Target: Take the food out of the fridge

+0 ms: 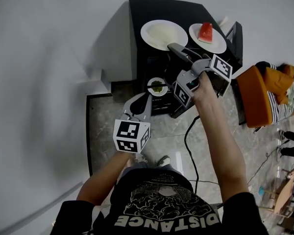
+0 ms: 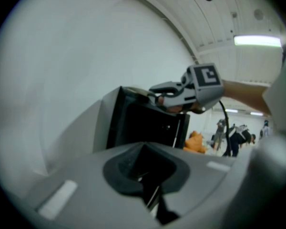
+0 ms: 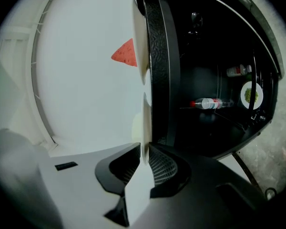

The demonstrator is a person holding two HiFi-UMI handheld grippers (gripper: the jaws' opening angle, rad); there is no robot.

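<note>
One black fridge, three white plates, one red watermelon slice, one small helping of greens, and what look like two bottles in the dim interior.

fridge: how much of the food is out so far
Done: a watermelon plate sits on top of the fridge. In hand: the right hand-held gripper is clamped on the rim of a white plate at the fridge top, beside it. Left: a small plate of green food and two bottles are inside.
</note>
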